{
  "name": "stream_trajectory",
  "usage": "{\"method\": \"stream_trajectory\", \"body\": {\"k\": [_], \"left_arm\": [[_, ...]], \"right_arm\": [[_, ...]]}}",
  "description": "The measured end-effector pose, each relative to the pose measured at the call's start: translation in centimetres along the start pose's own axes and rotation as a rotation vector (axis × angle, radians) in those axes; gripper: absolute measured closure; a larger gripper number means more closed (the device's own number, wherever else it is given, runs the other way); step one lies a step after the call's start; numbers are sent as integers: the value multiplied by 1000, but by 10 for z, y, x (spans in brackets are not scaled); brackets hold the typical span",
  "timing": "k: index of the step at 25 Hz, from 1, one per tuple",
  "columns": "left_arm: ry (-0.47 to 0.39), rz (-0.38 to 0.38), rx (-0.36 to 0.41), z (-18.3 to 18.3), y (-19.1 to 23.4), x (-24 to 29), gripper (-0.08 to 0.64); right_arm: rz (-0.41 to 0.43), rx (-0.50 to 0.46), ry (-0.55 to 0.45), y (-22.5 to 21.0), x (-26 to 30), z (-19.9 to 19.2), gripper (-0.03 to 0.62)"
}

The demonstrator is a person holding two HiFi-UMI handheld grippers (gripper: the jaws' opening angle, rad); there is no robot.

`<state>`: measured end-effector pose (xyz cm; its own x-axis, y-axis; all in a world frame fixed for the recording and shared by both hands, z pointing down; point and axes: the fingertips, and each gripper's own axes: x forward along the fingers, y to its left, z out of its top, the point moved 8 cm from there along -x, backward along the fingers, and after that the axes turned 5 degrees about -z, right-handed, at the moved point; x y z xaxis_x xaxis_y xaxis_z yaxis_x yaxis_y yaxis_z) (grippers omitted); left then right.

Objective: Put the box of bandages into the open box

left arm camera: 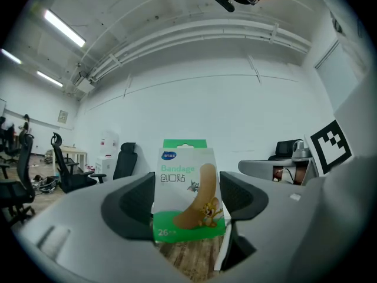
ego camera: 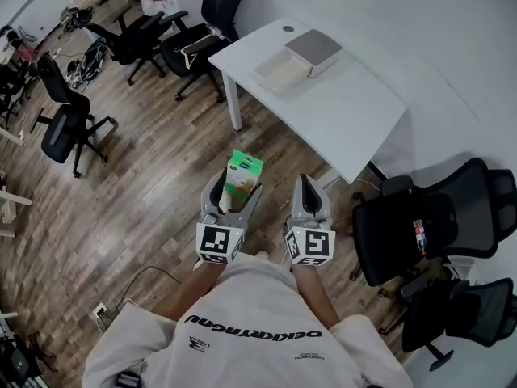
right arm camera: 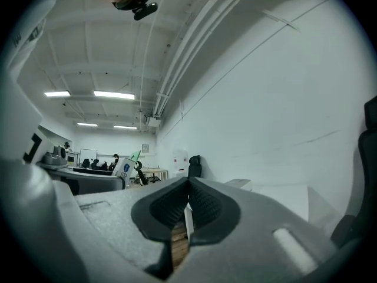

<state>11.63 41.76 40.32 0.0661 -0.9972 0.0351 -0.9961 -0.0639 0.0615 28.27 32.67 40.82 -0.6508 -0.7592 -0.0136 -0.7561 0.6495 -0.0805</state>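
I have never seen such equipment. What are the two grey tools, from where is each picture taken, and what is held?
There is no robot: a person holds a two-jaw tool, a gripper, in each hand. The head view comes from a camera on the person's head, looking down. The two gripper views come from cameras on the grippers, looking along their jaws. The left gripper is closed on a bandage box, upright, in the air. The right gripper is shut and empty. Ahead stands a white table with an open box on it. Office chairs stand around it on the wooden floor.
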Motion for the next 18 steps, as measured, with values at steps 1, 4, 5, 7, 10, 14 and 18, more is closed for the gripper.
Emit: {"method": "stream_trajectory", "body": {"k": [1,4,5,7,10,14,18], "left_arm": [[0,-1,-2,-2,4,4,203],[-1,-4,0,-4,16,21,203],[-2,-4,-1,-4,22,28,204],[-7,-4,-4,-1,36,41,204],[-15,-14,-12,1,60,66,204],[-2,-29,-26,0,88,99,204],[4,-64,-26,4,120,133,204]], "right_arm": [[-1,-2,2,-1,6,-2,594],[-6,-9,3,-4,29,-3,594],[-7,-9,5,-5,37,-4,594],[-6,-12,8,-3,54,-4,594],[-2,-17,17,0,83,-8,594],[-12,-10,32,-1,124,-12,594],[-47,-4,43,0,166,-9,594]]}}
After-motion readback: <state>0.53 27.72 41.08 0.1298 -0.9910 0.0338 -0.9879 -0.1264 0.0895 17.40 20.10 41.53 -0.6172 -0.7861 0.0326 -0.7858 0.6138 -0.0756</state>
